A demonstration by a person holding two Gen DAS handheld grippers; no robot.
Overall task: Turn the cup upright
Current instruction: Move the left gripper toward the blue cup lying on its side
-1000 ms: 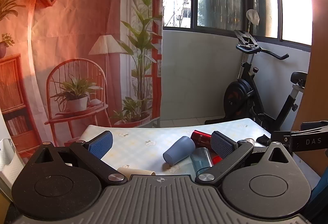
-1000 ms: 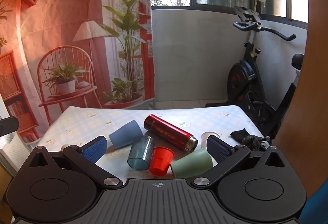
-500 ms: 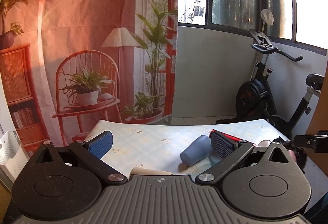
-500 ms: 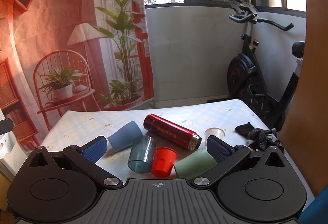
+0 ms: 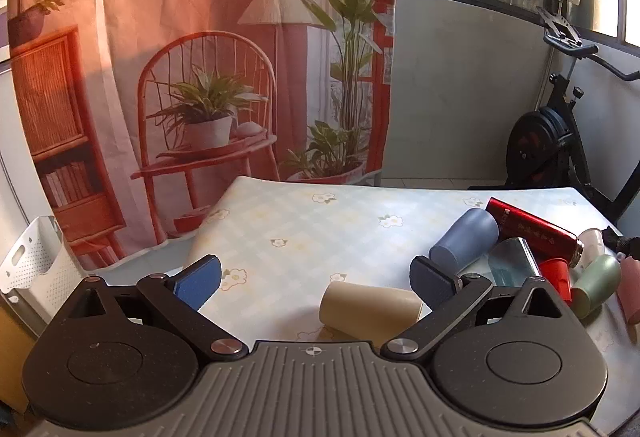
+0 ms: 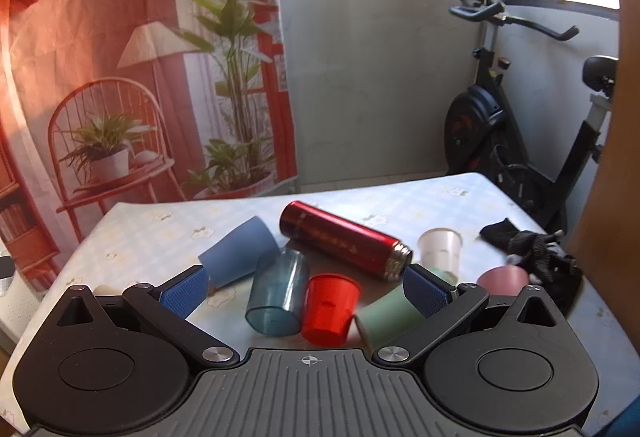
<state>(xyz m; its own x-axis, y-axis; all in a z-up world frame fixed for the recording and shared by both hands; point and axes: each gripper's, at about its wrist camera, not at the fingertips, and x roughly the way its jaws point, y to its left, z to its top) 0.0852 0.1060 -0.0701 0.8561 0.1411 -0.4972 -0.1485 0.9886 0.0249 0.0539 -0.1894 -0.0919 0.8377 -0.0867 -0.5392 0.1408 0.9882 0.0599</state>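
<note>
Several cups lie on their sides on a table with a pale flowered cloth [image 5: 312, 233]. A beige cup [image 5: 368, 311] lies just in front of my open, empty left gripper [image 5: 316, 279]. A blue cup [image 5: 464, 243] [image 6: 238, 251], a clear teal cup [image 6: 278, 293], a red cup [image 6: 330, 303] and a green cup [image 6: 386, 319] lie close together. The teal and red cups lie between the fingers of my open, empty right gripper [image 6: 306, 287]. A white cup [image 6: 440, 247] and a pink cup [image 6: 502, 279] lie to the right.
A red metal flask [image 6: 344, 239] lies on its side behind the cups. A black cloth [image 6: 532, 251] lies at the table's right edge. An exercise bike [image 6: 516, 141] stands behind the table. A white perforated bin [image 5: 36, 265] stands at the left.
My left gripper has swung left and lower, so the beige cup now lies between its fingers. My right gripper has moved a little forward over the cups. Both stay open.
</note>
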